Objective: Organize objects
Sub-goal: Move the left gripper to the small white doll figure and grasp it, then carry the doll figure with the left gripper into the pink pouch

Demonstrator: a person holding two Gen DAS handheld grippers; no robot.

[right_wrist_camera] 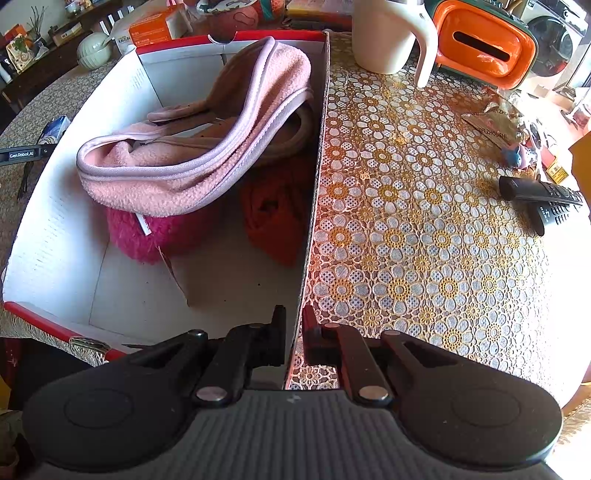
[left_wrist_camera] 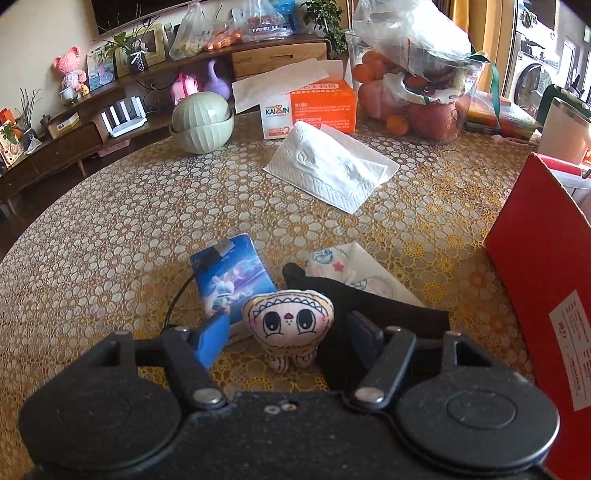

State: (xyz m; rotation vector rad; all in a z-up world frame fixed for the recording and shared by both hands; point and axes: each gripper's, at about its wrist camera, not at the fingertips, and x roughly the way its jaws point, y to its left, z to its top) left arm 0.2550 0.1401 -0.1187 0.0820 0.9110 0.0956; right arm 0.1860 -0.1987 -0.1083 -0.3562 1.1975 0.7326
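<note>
Nearest the left wrist camera, the left gripper [left_wrist_camera: 290, 334] stands partly open over the lace-covered tabletop [left_wrist_camera: 129, 221], and one small plush toy [left_wrist_camera: 290, 326] with a drawn face sits upright between its two fingers; the blue pad [left_wrist_camera: 212, 341] on one side and the dark pad on the other lie just beside the toy, and whether they press it cannot be told. Behind the toy lie one blue card pack [left_wrist_camera: 231, 275] with a black cord, one black cloth [left_wrist_camera: 369, 295] and one printed paper packet [left_wrist_camera: 354, 266]. Farther on rests one folded white tissue [left_wrist_camera: 332, 170], then one orange tissue box [left_wrist_camera: 310, 107], two stacked green bowls [left_wrist_camera: 202, 125] and one clear bag of fruit [left_wrist_camera: 413, 92]. One red box [left_wrist_camera: 546, 280] rises at the right edge. In the right wrist view, the right gripper [right_wrist_camera: 293, 332] is clamped shut on the thin side wall of that box [right_wrist_camera: 314, 206], one finger inside and one outside. Inside lie one pale pink fleece garment [right_wrist_camera: 192, 162], one magenta fuzzy item [right_wrist_camera: 162, 236] and one orange-red fabric item [right_wrist_camera: 275, 218]. Out on the tabletop beyond lie two black remote controls [right_wrist_camera: 546, 199], one crinkled snack wrapper [right_wrist_camera: 495, 122], one white cup [right_wrist_camera: 388, 33] with a handle, and one orange tissue holder [right_wrist_camera: 484, 40].
</note>
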